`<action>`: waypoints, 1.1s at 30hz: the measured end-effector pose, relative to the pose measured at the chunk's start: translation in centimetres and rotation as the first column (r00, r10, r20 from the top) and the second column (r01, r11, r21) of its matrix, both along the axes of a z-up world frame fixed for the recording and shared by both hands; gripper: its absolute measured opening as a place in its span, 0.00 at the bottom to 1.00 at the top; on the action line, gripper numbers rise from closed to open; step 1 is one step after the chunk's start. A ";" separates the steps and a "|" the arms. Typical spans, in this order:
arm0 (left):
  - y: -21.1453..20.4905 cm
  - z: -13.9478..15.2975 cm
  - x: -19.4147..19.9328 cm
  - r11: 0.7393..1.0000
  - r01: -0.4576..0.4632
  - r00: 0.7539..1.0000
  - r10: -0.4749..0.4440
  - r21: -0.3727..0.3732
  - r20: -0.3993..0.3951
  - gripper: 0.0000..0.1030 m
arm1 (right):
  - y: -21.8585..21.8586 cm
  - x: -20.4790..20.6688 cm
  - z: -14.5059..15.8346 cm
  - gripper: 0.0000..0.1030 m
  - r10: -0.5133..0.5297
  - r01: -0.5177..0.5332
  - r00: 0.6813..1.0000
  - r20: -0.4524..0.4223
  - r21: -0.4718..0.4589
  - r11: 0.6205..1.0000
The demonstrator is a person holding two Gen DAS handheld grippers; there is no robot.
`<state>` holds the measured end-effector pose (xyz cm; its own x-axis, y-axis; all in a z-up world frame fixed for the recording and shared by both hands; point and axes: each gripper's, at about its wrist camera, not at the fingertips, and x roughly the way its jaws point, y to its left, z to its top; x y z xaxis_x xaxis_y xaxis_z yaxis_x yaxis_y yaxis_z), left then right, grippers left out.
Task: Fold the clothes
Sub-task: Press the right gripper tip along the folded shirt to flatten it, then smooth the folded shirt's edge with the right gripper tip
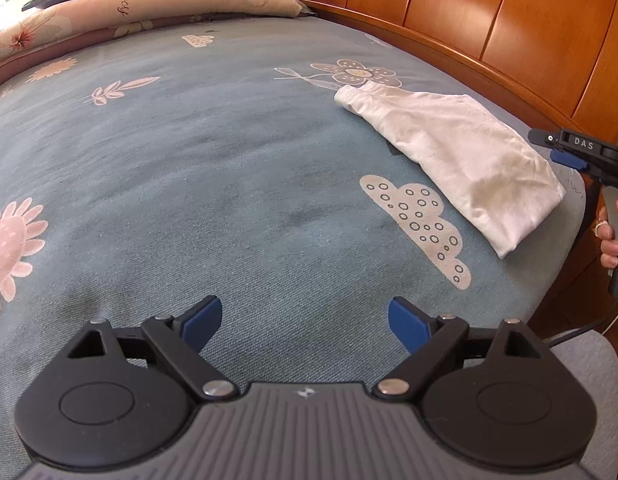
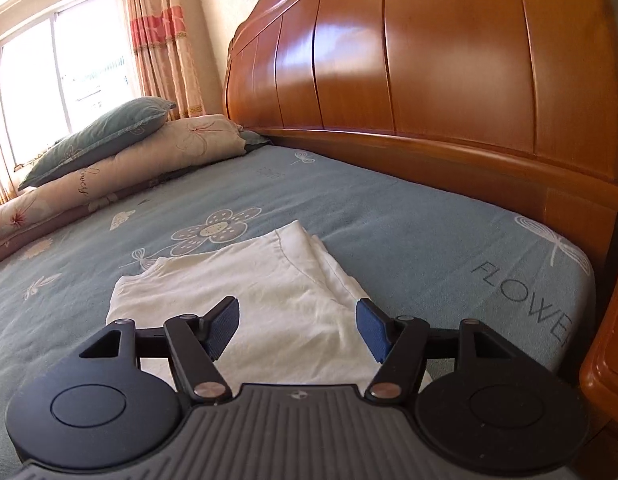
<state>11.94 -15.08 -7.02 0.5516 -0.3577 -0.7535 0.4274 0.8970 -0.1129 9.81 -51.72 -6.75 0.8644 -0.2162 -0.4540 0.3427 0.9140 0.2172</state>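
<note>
A white garment (image 2: 245, 300), already folded into a flat oblong, lies on the blue flowered bed sheet (image 1: 189, 168) near the corner of the bed, close to the wooden headboard (image 2: 429, 60). In the right wrist view it sits just ahead of and partly under the right gripper (image 2: 298, 326), whose fingers (image 2: 223, 326) stand fairly wide with nothing between them; neither pad presses on the cloth. The left gripper (image 1: 305, 322) hovers over bare sheet, well apart from the garment, its fingers spread wide and empty.

The garment looks like thin cotton knit: light, soft and limp, so it will sag and slide out of its fold if it is lifted by one layer only. The sheet beneath is soft too and easy to pinch by mistake. The safest hold is probably at the folded edge or a corner, where all the layers can be caught together, with the second gripper taking the opposite corner to keep the stack flat.
</note>
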 end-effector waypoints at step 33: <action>0.7 0.2 -0.4 1.000 0.016 1.000 -0.016 0.008 -0.007 0.88 | 2.1 2.9 2.5 0.74 0.250 -0.240 0.962 -0.111 0.101 0.966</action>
<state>11.56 -14.39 -6.84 0.5407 -0.3600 -0.7603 0.4408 0.8910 -0.1084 12.69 -49.61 -4.21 0.8227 0.0399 -0.5671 0.1394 0.9529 0.2692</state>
